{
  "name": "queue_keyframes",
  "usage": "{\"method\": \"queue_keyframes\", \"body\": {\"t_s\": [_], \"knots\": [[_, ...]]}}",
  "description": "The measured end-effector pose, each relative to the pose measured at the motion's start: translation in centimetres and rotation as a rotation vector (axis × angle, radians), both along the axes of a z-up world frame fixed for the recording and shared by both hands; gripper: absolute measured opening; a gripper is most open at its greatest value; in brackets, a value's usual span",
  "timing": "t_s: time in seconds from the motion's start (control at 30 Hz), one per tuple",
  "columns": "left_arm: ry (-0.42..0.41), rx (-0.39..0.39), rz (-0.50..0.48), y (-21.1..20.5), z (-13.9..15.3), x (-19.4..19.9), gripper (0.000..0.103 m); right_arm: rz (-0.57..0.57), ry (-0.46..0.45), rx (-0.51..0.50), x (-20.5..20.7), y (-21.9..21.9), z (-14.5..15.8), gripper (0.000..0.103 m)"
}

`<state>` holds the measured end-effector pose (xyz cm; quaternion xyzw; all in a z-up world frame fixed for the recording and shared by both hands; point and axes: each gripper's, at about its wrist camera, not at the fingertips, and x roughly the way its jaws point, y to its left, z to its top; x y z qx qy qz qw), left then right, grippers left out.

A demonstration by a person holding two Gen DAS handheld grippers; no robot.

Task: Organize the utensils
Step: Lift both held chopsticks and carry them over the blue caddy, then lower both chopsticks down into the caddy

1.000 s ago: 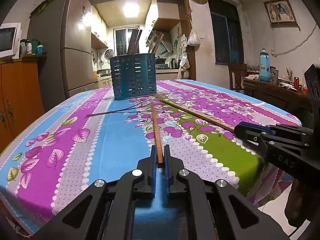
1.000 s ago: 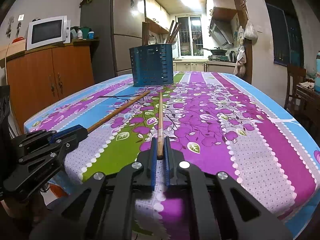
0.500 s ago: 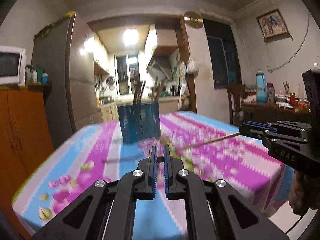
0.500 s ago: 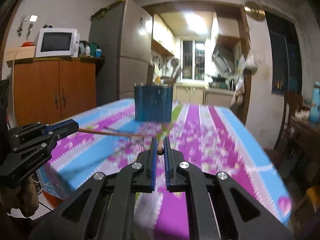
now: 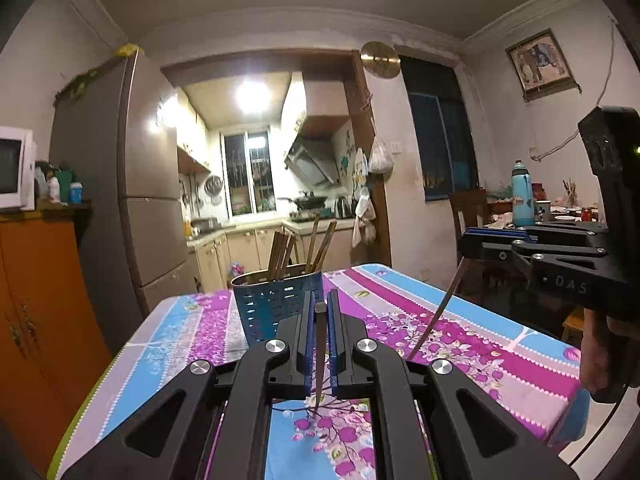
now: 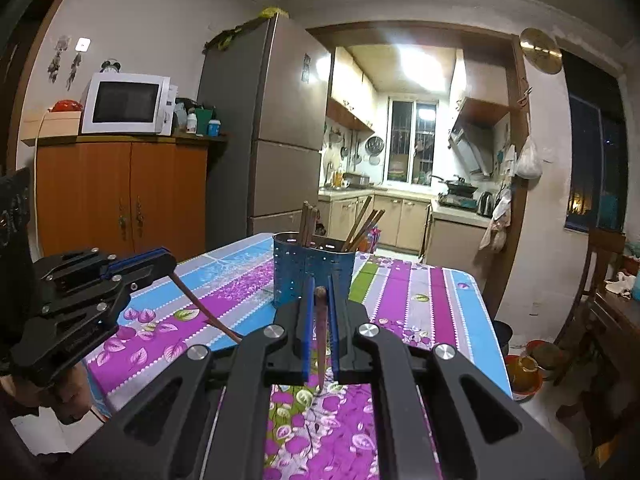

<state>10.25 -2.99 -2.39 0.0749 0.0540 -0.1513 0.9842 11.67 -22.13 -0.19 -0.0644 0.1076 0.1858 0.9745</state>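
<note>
I see the holder (image 5: 276, 304) on the table (image 5: 500, 364), chopsticks (image 5: 282, 254) in it, fridge (image 5: 120, 200) behind-left.

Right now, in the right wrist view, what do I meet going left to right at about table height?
Left gripper holding a chopstick → blue utensil holder → right gripper shut on its own chopstick → bare tablecloth edge → wooden chair.

A table under a glossy cloth (image 5: 472, 344) striped purple, blue and green with printed leaves fills the lower frame — at centre stands a blue perforated holder (image 5: 276, 304) of wooden chopsticks (image 5: 282, 254), apparently alone there.
</note>
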Motion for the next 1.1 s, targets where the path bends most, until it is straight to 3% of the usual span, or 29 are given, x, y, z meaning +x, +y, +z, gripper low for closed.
{"method": "queue_keyframes", "body": {"t_s": [0.43, 0.7, 1.1], "knots": [[0.115, 0.012, -0.025, 0.7, 3.4, 5.7, 0.007, 0.043, 0.087, 0.008, 4.3, 1.1, 3.1, 0.005], [0.153, 0.011, -0.009, 1.9, 6.1, 7.0, 0.007, 0.046, 0.136, 0.027, 6.4, 1.1, 5.2, 0.005], [0.168, -0.028, 0.021, 4.3, 13.9, 10.4, 0.007, 0.046, 0.151, 0.014, 9.4, 2.1, 11.5, 0.005]]}}
